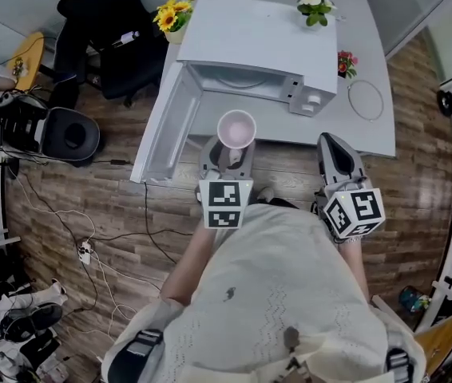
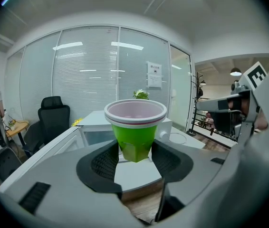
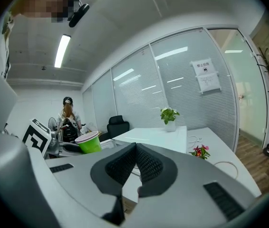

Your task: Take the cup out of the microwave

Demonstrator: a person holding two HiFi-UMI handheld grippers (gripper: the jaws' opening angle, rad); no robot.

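Left tongs (image 2: 134,159) round cup (image 2: 135,127); microwave (image 1: 250,42) beyond

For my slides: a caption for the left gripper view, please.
Left gripper holds a green cup in front of the open microwave.

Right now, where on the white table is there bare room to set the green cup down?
Bare: the table strip before the microwave, between its open door and the cable loop; also the back corner right of the white-flowered plant. Crowded: right of the microwave, with red flowers and the loop.
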